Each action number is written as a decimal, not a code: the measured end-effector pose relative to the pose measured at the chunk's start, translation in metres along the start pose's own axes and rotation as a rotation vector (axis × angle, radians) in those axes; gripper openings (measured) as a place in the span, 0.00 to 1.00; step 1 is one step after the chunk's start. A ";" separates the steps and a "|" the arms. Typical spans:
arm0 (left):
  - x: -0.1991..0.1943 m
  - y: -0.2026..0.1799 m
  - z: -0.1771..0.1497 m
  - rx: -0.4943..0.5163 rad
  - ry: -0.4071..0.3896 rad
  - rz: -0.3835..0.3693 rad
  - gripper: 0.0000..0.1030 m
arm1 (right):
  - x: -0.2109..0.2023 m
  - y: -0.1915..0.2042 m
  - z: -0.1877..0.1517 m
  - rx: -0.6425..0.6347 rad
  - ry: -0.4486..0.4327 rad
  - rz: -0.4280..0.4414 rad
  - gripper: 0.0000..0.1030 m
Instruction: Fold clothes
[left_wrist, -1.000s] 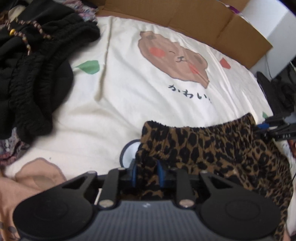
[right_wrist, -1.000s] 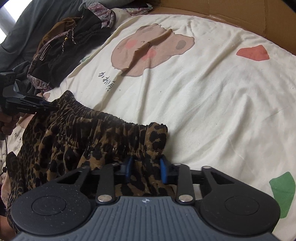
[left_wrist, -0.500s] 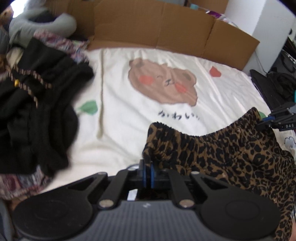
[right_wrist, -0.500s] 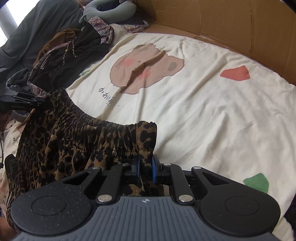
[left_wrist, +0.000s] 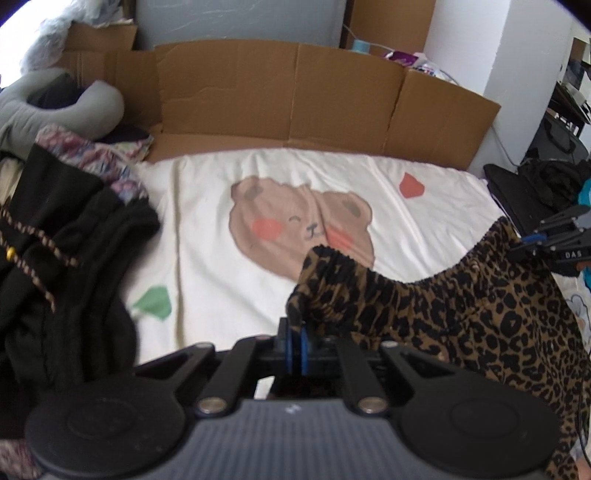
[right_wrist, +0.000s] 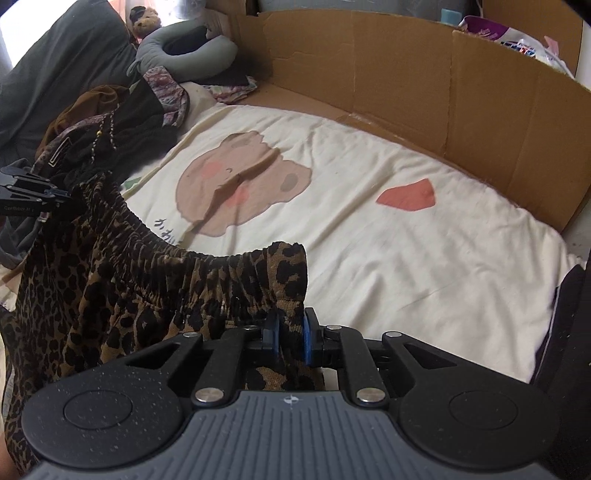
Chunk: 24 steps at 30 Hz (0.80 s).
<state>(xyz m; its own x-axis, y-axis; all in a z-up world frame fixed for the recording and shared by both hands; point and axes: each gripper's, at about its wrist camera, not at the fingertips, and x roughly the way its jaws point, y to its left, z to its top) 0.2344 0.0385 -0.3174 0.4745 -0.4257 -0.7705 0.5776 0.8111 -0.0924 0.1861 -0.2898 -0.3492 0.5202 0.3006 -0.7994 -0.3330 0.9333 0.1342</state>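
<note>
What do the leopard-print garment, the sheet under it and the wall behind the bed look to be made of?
Leopard-print garment: thin woven cloth, matte; it drapes limply and its waistband puckers like elastic. Sheet: soft matte fabric, probably cotton, creased, with a printed bear. Wall behind the bed: brown cardboard, dull finish, showing fold lines and raw edges.

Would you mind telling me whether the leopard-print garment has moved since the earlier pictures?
Yes. The leopard-print garment has risen: its waistband, earlier below the bear print on the blanket, now overlaps it, shut in both grippers.
</note>
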 end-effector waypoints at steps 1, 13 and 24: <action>0.003 0.000 0.003 0.002 -0.009 0.005 0.05 | 0.001 -0.002 0.002 0.001 -0.004 -0.010 0.10; 0.043 0.009 0.043 0.021 -0.051 0.043 0.04 | 0.017 -0.012 0.039 -0.130 -0.049 -0.121 0.10; 0.067 0.020 0.087 0.037 -0.086 0.069 0.04 | 0.036 -0.033 0.090 -0.169 -0.072 -0.201 0.10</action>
<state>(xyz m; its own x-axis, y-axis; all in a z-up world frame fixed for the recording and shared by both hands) 0.3358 -0.0090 -0.3160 0.5683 -0.4031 -0.7173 0.5648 0.8251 -0.0163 0.2866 -0.2921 -0.3297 0.6416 0.1316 -0.7556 -0.3410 0.9314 -0.1273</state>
